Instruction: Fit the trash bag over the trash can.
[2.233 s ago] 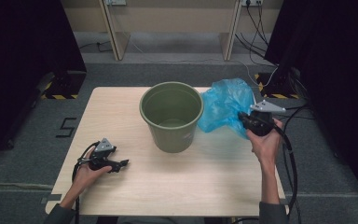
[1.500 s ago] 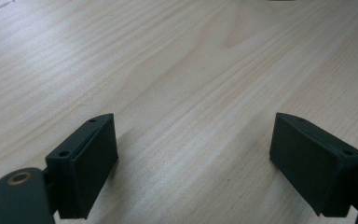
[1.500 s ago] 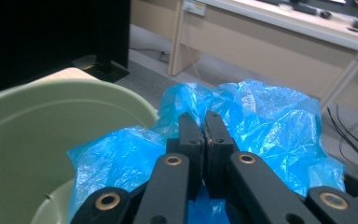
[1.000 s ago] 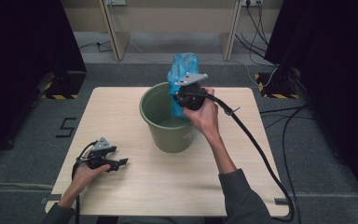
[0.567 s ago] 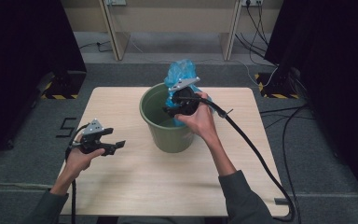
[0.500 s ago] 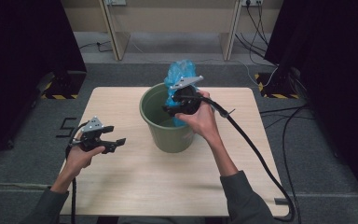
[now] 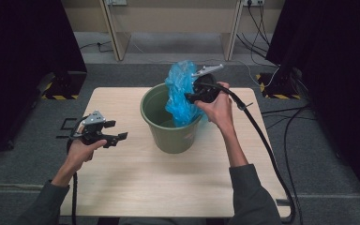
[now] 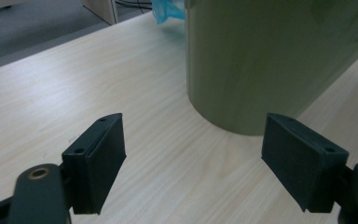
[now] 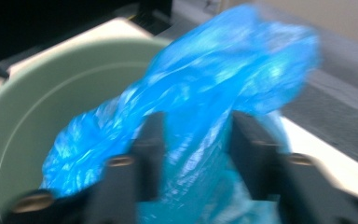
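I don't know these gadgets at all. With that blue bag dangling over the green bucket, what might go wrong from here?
Two risks, I think. The blue bag is bunched in the right gripper, with its upper part billowing above the green bucket rim, so it could snag or spill outside. The left gripper is open and off to the side, not steadying the bucket, which might shift or tip if the bag drags it.

Lab recording bay: black curtains (image 7: pixel 23 42), floor cables (image 7: pixel 281 28), hazard-striped stand feet (image 7: pixel 274 96), grey carpet (image 7: pixel 342 164).
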Available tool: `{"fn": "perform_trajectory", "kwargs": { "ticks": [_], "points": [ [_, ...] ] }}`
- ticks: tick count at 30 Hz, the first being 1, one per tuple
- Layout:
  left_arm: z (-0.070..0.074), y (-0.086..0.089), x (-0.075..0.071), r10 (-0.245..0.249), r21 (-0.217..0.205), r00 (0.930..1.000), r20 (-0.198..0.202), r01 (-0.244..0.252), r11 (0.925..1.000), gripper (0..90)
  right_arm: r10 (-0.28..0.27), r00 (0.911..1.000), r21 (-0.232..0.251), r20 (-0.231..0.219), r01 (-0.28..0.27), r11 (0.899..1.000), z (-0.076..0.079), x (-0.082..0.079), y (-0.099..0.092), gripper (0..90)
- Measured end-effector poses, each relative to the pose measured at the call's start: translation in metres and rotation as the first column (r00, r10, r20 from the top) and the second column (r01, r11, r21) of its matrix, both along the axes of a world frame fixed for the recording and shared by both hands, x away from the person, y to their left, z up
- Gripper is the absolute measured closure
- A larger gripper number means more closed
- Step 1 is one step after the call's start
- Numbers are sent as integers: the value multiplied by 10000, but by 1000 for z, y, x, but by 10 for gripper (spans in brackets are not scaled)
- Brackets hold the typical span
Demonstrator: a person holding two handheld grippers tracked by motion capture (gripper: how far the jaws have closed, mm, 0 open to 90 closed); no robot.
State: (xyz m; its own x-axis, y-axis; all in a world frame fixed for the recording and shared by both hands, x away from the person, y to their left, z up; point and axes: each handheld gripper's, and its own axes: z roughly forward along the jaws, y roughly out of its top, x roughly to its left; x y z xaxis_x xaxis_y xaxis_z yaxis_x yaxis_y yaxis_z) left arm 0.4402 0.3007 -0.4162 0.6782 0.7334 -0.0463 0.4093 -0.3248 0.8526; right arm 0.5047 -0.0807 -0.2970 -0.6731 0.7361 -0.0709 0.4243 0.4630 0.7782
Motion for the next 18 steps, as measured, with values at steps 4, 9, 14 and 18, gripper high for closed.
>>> {"fn": "perform_trajectory", "kwargs": {
  "ticks": [4,9,14,18],
  "points": [
    [17,-1,9,99,-124,9997,210,-96,9999,211,1142,9915,-229,-616,-1158,9930,-17,0,18,816],
    [31,-9,16,-4,-41,9993,362,6,10000,214,1586,9835,-981,-867,-1669,9811,-31,-8,36,711],
    [35,-16,17,-119,-56,9992,392,122,9999,215,456,9989,67,58,-456,9989,-4,-8,15,474],
    [39,-19,20,-118,-162,9991,403,125,9998,215,-993,9950,63,-129,994,9950,5,8,-7,367]
  ]
}}
